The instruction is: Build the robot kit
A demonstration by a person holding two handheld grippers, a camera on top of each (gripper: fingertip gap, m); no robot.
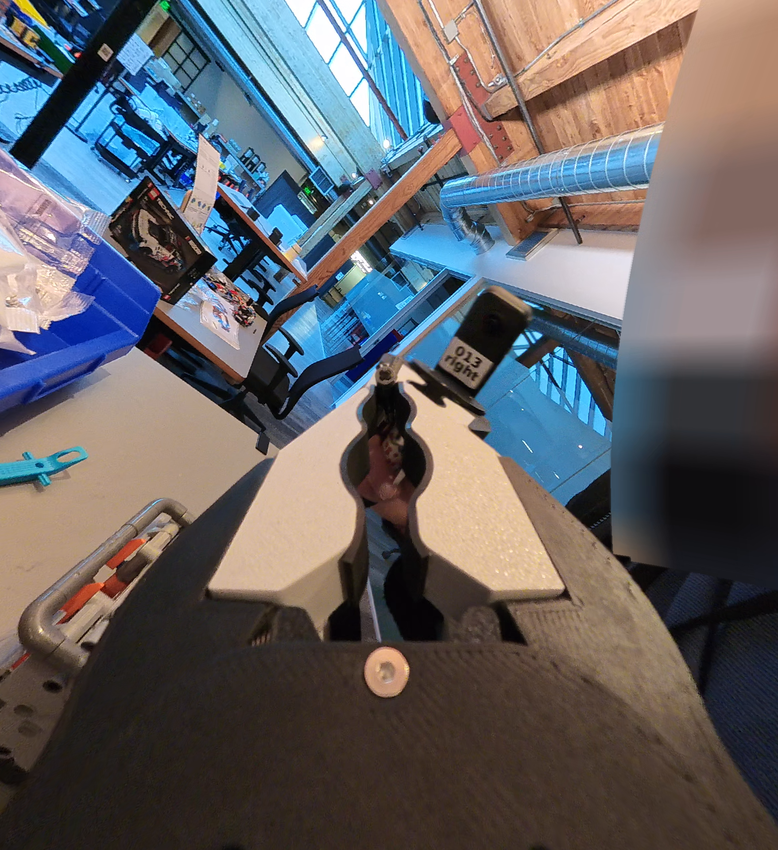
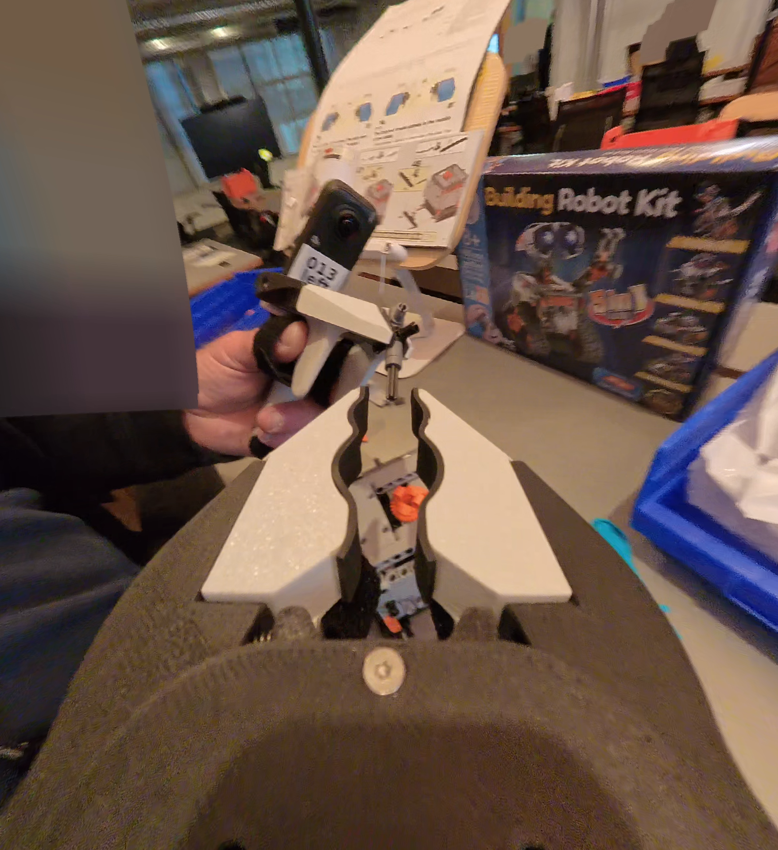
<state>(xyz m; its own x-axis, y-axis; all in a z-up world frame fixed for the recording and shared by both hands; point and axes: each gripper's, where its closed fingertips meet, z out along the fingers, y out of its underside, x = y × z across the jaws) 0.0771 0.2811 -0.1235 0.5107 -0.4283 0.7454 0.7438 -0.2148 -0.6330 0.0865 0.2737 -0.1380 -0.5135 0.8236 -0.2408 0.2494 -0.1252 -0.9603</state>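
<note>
Left claw (image 2: 394,338) raised above the desk (image 2: 538,414), its tips pinched together on a small grey pin-and-axle piece (image 2: 394,356) that hangs from them. Right claw (image 2: 389,395) parted and holding nothing, just beneath that piece; through its gap a grey beam assembly (image 2: 389,542) with an orange gear lies on the desk. Blue bin (image 2: 709,552) to the right, kit box (image 2: 630,276) behind.

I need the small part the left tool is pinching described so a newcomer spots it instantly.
Start at the propped instruction sheet; the left tool is raised before it. From its tips hangs a slim grey-and-black axle piece, pointing down, far thinner than the grey beam assembly below.
</note>
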